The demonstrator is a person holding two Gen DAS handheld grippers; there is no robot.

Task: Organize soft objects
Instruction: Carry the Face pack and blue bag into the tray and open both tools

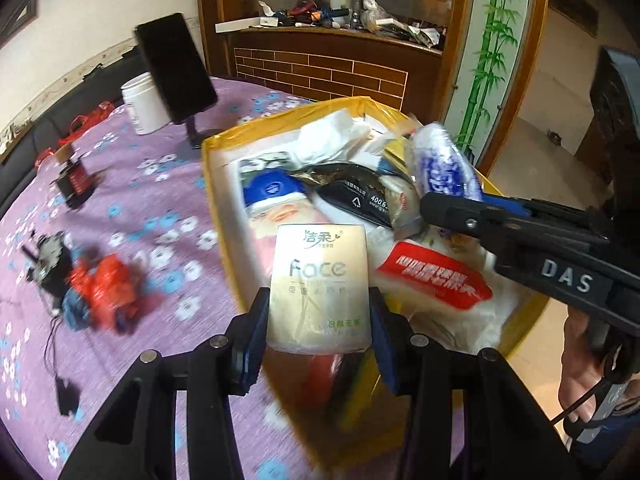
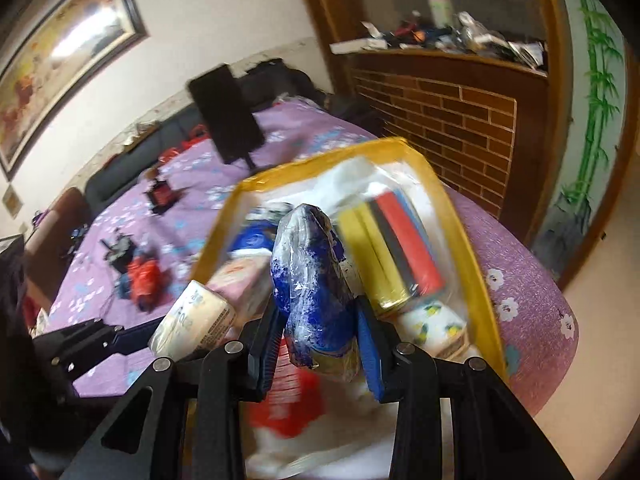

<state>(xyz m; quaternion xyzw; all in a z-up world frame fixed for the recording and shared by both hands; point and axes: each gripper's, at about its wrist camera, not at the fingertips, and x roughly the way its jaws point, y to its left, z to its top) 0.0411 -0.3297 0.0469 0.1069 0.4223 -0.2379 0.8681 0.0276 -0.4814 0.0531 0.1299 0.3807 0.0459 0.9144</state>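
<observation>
Left wrist view: round table under a purple floral cloth [image 1: 168, 184], soft and matte. On it, the landmark: a yellow-rimmed bin [image 1: 218, 200] with clear, glossy plastic walls, rectangular, heaped with soft packets. Beyond the bin's far-left corner, a black tablet on a stand [image 1: 176, 68], flat and slanted; a white cylindrical jar [image 1: 142, 104] just behind it. Well left of the bin, a crumpled red plastic bag [image 1: 108, 292].

Inside the bin: a red-labelled white packet [image 1: 436, 276], a black pouch [image 1: 360, 196], and yellow, black and red bars [image 2: 396, 240] side by side.

Left gripper [image 1: 318, 320]: jaws partly closed, clamped on a pale gold tissue pack [image 1: 320, 284], flat, rectangular, shiny wrap, held above the bin's near edge.

Right gripper [image 2: 318, 328]: jaws partly closed, clamped on a blue-and-white wrapped pack [image 2: 312, 272], crinkled film, bulging, held over the bin's middle.
</observation>
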